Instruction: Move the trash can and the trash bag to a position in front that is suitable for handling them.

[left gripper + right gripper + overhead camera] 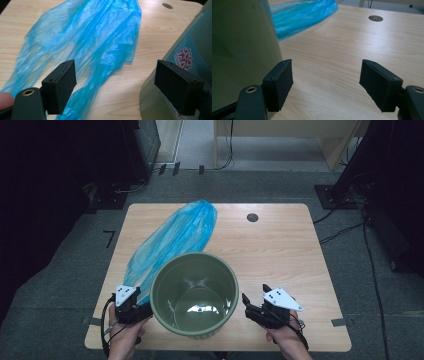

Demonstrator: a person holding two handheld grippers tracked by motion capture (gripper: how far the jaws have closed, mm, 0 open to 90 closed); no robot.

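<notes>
A round green bin (194, 292) stands upright and empty near the front edge of the wooden table (280, 250). A crumpled blue plastic bag (172, 237) lies flat behind it and to its left, running diagonally. My left gripper (141, 304) is at the bin's left side, jaws open, with nothing between them. In the left gripper view the open left gripper (115, 67) faces the bag (95, 42), and the bin (192, 37) with a red-patterned label is behind the right jaw. My right gripper (255, 294) is open beside the bin's right side. In the right gripper view the right gripper (326, 63) spans bare wood beside the bin wall (242, 45).
A round cable hole (252, 217) sits in the table's far right part. Bare wood stretches right of the bin. Grey carpet surrounds the table, with cables (345, 227) and dark equipment at the right and a pale wooden piece of furniture (280, 135) at the back.
</notes>
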